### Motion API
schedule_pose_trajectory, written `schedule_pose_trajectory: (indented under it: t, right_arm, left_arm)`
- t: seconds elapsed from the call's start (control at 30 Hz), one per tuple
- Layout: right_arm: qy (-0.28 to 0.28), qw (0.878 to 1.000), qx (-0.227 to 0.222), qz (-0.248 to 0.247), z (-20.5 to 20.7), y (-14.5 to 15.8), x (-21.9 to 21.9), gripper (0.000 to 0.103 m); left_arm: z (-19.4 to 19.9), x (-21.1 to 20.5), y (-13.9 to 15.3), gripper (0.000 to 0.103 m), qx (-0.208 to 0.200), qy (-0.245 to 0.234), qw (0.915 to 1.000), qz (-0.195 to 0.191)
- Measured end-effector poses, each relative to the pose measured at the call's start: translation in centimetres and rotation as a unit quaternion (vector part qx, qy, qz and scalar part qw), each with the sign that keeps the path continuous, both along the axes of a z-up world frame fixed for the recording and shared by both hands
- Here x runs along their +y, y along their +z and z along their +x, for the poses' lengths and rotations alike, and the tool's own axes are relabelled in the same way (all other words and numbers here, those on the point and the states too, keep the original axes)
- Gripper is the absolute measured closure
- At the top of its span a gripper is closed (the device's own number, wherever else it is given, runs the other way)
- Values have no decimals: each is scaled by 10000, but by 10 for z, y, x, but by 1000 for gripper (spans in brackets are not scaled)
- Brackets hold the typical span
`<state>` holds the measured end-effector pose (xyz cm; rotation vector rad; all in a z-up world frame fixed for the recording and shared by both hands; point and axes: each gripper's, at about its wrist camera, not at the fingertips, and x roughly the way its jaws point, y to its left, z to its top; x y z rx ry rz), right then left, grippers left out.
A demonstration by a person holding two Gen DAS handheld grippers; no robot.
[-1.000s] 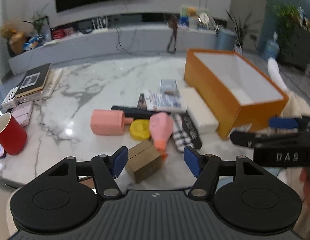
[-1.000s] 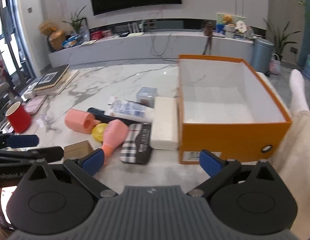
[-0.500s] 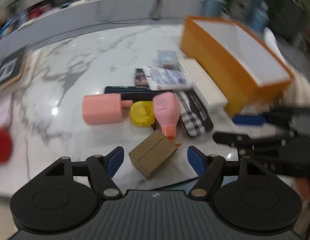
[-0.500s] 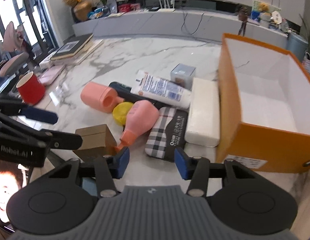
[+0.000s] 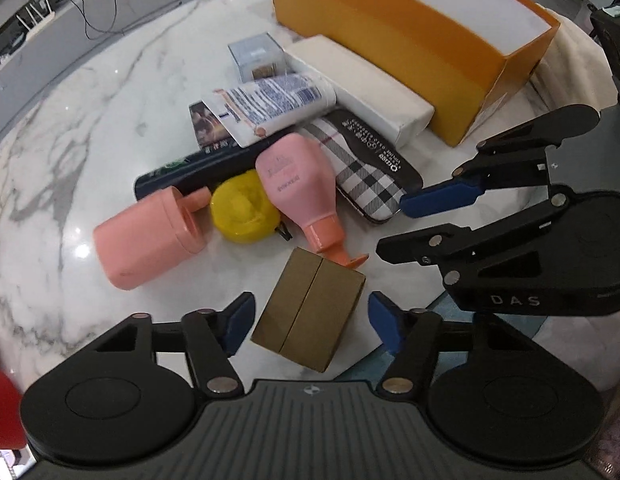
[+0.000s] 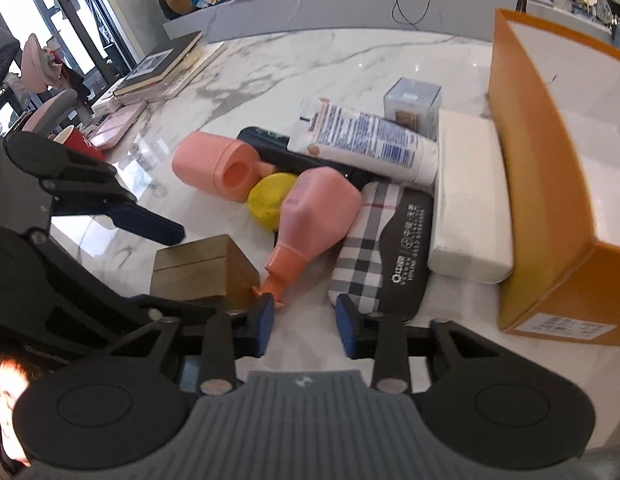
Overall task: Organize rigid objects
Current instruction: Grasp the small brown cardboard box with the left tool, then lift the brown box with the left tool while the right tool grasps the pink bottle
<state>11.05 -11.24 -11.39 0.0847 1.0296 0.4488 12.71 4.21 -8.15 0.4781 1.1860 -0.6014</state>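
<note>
A white marble table (image 6: pixel 349 56) veined in grey carries everything; behind it runs a long grey media shelf (image 6: pixel 349 4) with cables and plants. The orange box (image 6: pixel 549 184), white inside, sits at the table's right with a printed sticker low on its near face, too small to read. Touching its left wall lies a white rectangular box (image 6: pixel 469 200). Beside that, a plaid case (image 5: pixel 369 168) has white print that cannot be made out. A white tube (image 6: pixel 365 144) with blue print rests on a black case (image 5: pixel 198 172). The pink bottle (image 5: pixel 298 184) lies on its side, label illegible, beside a yellow disc (image 5: pixel 242 208) and a pink canister (image 5: pixel 150 236). The left gripper (image 5: pixel 310 322), jaws spread, straddles the brown cardboard box (image 5: pixel 310 316) without touching. The right gripper (image 6: pixel 306 322), marked "DAS", has its jaws partly apart and holds nothing, near the bottle's nozzle.
</note>
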Motion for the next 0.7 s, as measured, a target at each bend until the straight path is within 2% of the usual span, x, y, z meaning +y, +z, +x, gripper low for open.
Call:
schedule_pose_trajectory:
  t: [0.07,0.17,0.4,0.5,0.67,0.7]
  right_arm:
    - [10,10000,64,62,3,-3,2,72]
    - [79,9998,89,154,6,-5,6,72]
    - [301,9992,157,233,7,-12,24,71]
    - [185,9992,237,247,13,-17,31,63]
    - [-90,9991,329,252,21,-25,40,61]
    - [-115,9991,329,247,21,-27,41,65]
  left_arm:
    - [2,2,-2,42,56,51,10000,4]
    - [8,12,-1,46,124,301,9995,-41]
    - [18,40,4,50,41,824,9966,-8]
    - [21,46,5,50,7,1062,9943,-35]
    - [21,49,5,50,-57,1269,9918,-131]
    - [21,50,5,50,-59,1307,9913,-157]
